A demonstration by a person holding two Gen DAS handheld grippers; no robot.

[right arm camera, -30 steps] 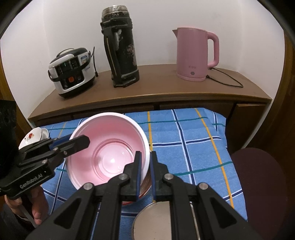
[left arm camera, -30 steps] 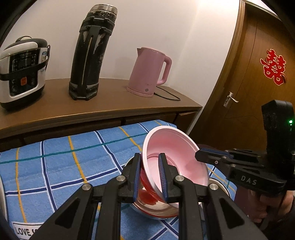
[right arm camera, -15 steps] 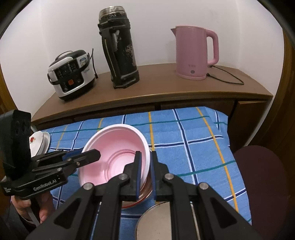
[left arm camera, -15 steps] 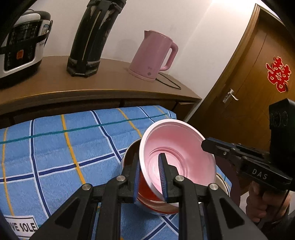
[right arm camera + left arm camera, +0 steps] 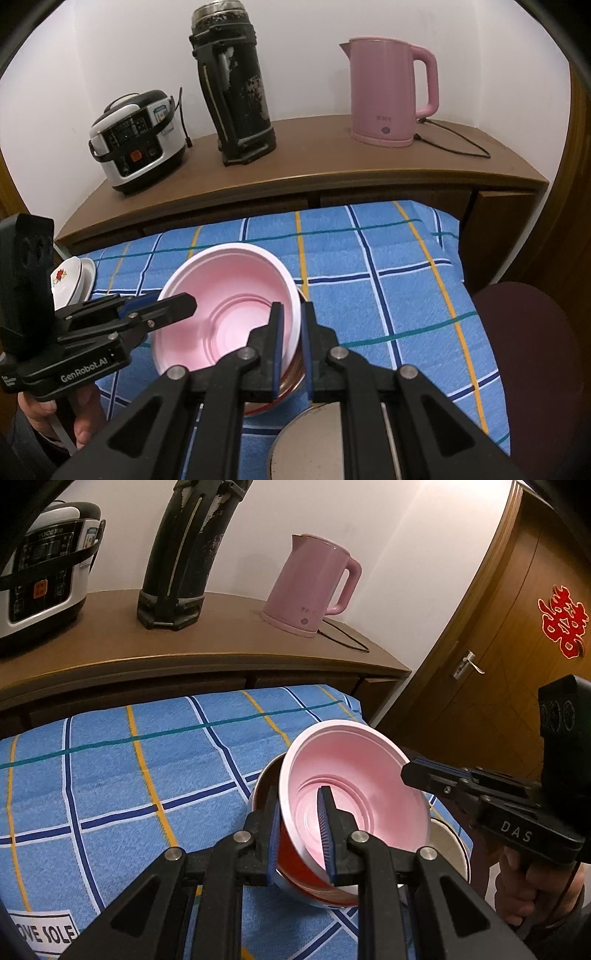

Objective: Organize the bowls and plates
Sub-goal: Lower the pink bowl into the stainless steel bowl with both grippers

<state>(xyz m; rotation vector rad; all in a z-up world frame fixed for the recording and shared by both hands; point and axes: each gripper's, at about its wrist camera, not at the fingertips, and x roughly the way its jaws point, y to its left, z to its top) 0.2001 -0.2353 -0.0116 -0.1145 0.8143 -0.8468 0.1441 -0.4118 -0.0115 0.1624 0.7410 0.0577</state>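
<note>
Two hand-held grippers clamping opposite sides of one pink bowl over a metal bowl.

Nearest, at 6 o'clock in each wrist view, the left gripper [image 5: 301, 830] and the right gripper [image 5: 290, 345] are both pinching the rim of the pink bowl [image 5: 225, 306], jaws closed down onto its thin wall, one pad inside and one outside. The bowl is sitting tilted in a metal bowl [image 5: 264, 786] with a red band, on the blue checked cloth [image 5: 388, 280]. A round metal lid [image 5: 325, 439] is lying just nearer, at 6 o'clock. At 9 o'clock, a flowered white dish [image 5: 66, 278] is resting at the cloth's edge. Farthest, at 12 o'clock on the wooden counter [image 5: 314, 158], are standing a rice cooker [image 5: 136, 140], a black flask [image 5: 234, 85] and a pink kettle [image 5: 388, 92].
</note>
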